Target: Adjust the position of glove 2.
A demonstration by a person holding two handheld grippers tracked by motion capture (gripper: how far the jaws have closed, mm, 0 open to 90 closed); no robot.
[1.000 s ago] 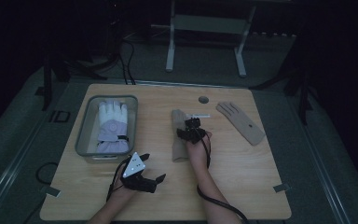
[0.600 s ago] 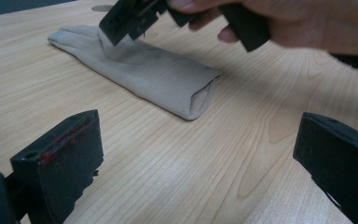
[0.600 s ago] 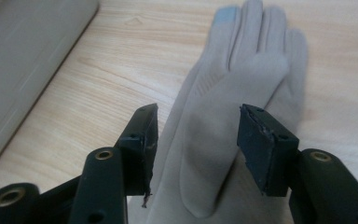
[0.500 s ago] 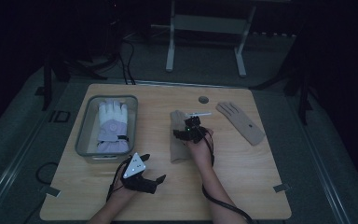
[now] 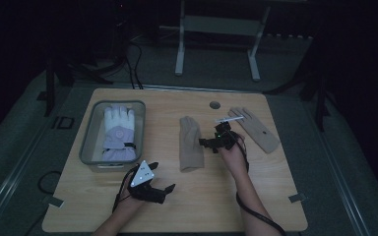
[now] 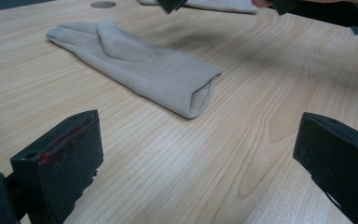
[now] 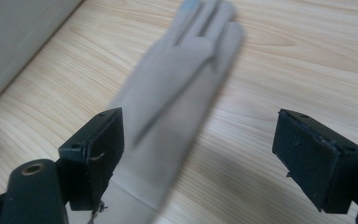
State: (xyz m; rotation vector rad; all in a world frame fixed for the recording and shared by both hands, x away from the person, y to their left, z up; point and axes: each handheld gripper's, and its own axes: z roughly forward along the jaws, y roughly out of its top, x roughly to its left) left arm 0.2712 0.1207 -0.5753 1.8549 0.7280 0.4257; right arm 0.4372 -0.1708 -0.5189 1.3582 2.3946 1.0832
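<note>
A beige glove (image 5: pixel 191 145) lies flat mid-table, fingers pointing away from me; in the left gripper view this glove (image 6: pixel 135 65) has its open cuff turned toward the camera. A matching beige glove (image 5: pixel 256 130) lies to the right. My right gripper (image 5: pixel 209 143) hovers just right of the middle glove. Its jaws have just been opening and stand wide (image 7: pixel 214 154); the blurred glove (image 7: pixel 177 93) lies on the table below, running under the left jaw, and the pads do not press it. My left gripper (image 5: pixel 163 192) rests open near the front (image 6: pixel 196 158), nothing between its jaws.
A grey bin (image 5: pixel 89 142) at the left holds a white and lavender glove (image 5: pixel 118 130); the bin's wall (image 7: pixel 18 42) appears left of the middle glove. A round hole (image 5: pixel 215 105) sits near the table's far edge. Bare wood lies between the left gripper and the cuff.
My right gripper has moved right and slightly up, off the middle glove it was over, and its jaws have spread. The glove stays on the table. The left gripper has not moved.
</note>
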